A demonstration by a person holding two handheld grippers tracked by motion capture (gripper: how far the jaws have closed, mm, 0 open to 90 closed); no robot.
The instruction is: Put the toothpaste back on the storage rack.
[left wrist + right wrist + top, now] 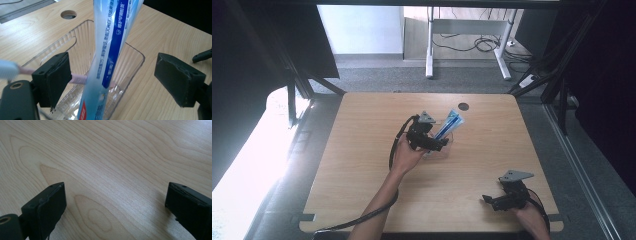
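Left gripper up close has its jaws spread wide around the toothpaste tube standing tilted in the clear plastic holder mid-desk, looks light, squishy, slick, so I'd grab its stiffer lower end, right gripper also gaping, empty.

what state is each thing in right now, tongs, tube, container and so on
left tongs: open, pads clear of the tube on both sides
right tongs: open, nothing between them, over bare table
toothpaste tube: standing tilted in the container, not gripped
clear plastic container: upright on the table, open top
toothbrush: lying across the container
table: wooden, cable hole open
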